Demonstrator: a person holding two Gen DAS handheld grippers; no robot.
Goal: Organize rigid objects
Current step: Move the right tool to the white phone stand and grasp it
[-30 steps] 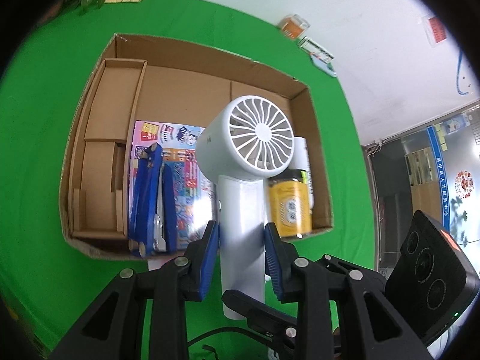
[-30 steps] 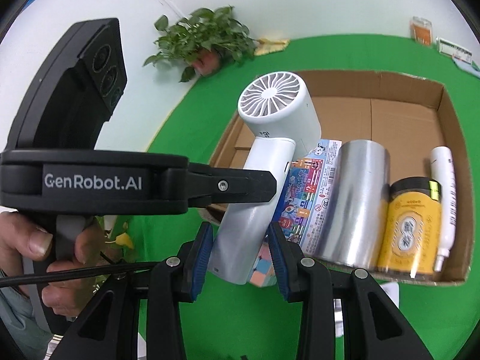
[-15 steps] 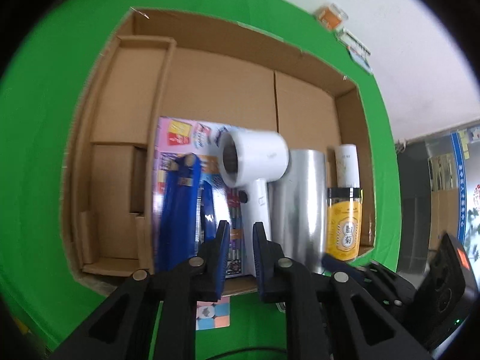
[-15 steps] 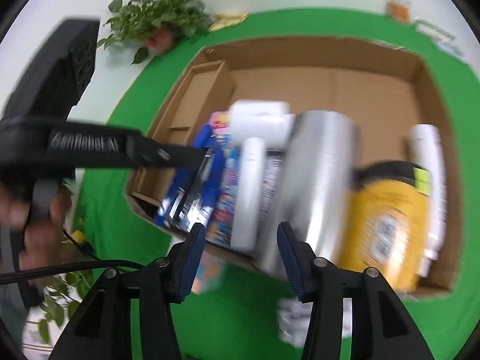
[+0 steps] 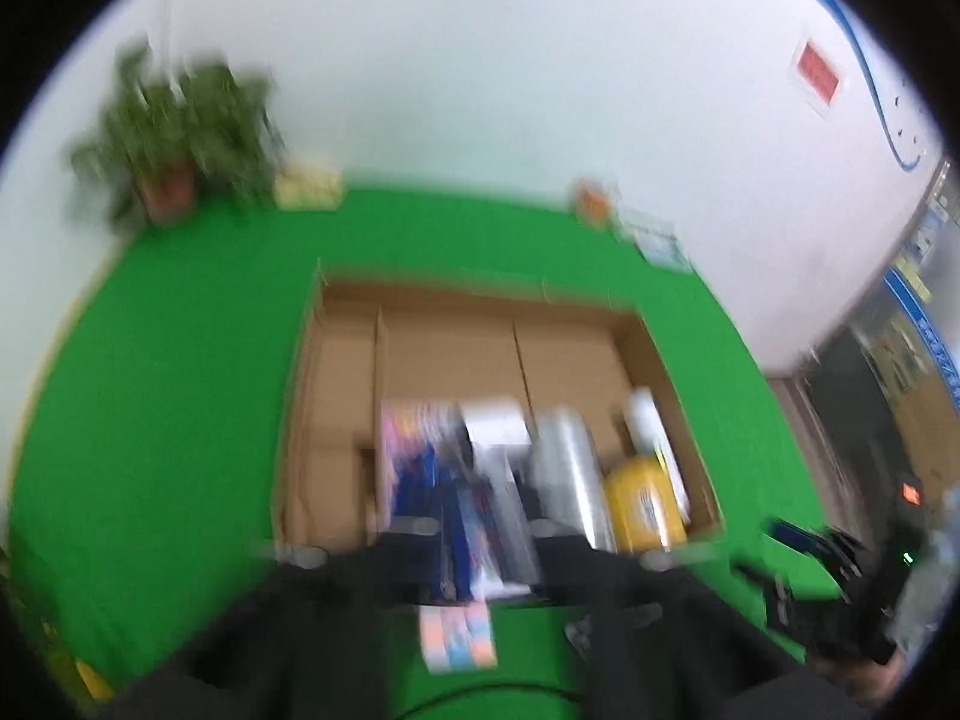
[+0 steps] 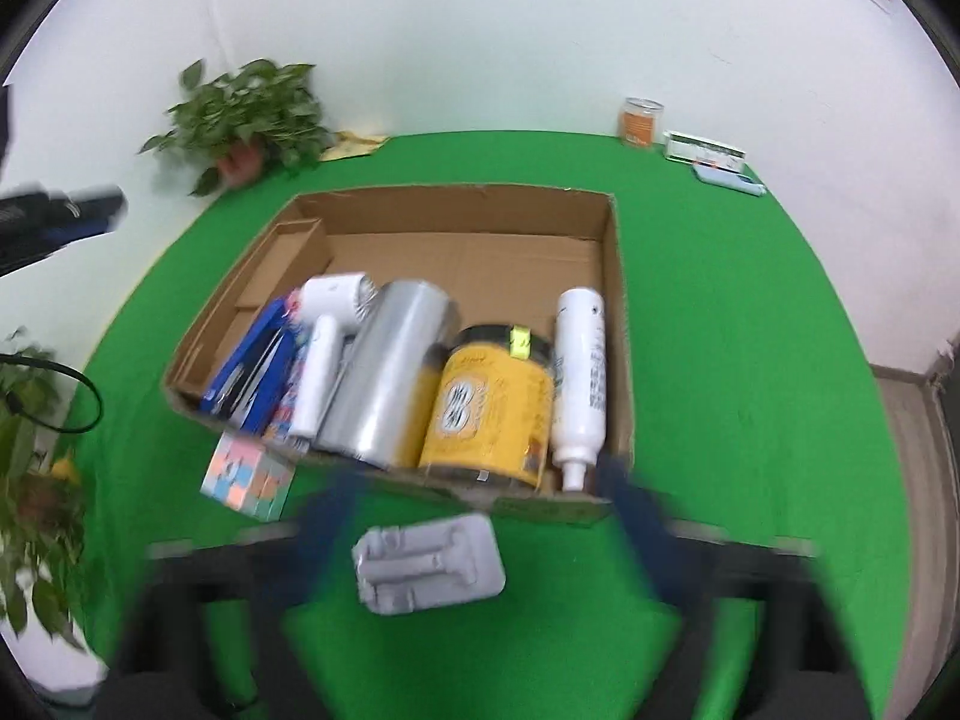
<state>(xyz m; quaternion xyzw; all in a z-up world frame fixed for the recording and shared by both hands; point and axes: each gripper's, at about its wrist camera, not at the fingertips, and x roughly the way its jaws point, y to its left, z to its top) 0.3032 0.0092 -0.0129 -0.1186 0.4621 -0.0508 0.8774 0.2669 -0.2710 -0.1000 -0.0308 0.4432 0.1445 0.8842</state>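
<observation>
Above the green counter [image 6: 750, 360], the right hand-held gripper [image 6: 480, 516] closes empty over a grey tray [image 6: 429, 564]; the left [image 5: 474, 546], clenched empty, may clip the box [image 6: 621, 324].

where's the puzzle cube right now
In the right wrist view the puzzle cube sits on the green cloth, outside the cardboard box at its near left corner.

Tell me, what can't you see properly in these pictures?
- Left gripper, left view: smeared by motion blur; fingertips unclear.
- Right gripper, right view: blurred.
- Jar label, right view: too blurry to read.
- Cube, left view: blurred; gripper body partly covers it.
</observation>
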